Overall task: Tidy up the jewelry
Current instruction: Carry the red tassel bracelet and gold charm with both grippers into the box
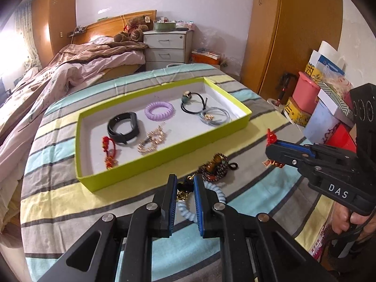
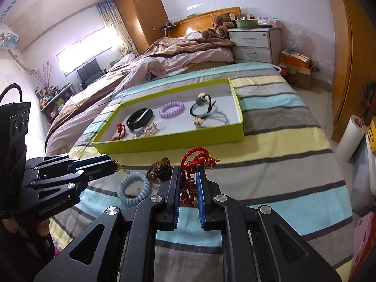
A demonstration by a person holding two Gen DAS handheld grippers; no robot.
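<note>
A lime-green tray [image 1: 164, 158] [image 2: 169, 142] lies on the striped bedspread and holds a black band [image 1: 123, 128], a purple coil tie [image 1: 159, 110], a red cord bracelet [image 1: 108, 150], a gold chain [image 1: 151, 141], a black tie and a grey tie. My left gripper [image 1: 185, 183] [image 2: 115, 164] is shut on a black-and-gold chain piece [image 1: 184, 191], just above a light-blue coil tie [image 1: 211, 202] [image 2: 134, 191]. My right gripper [image 2: 188, 176] [image 1: 270, 149] is shut on a red cord bracelet [image 2: 196, 162], held above the bedspread. A brown bead bracelet [image 1: 217, 168] [image 2: 159, 170] lies between them.
The striped bedspread [image 2: 282, 155] covers a bed in front of a second bed with a pink quilt [image 1: 70, 75]. White drawers [image 1: 165, 47] stand behind. Boxes and containers [image 1: 317, 103] are stacked at the right edge, next to a wooden wardrobe.
</note>
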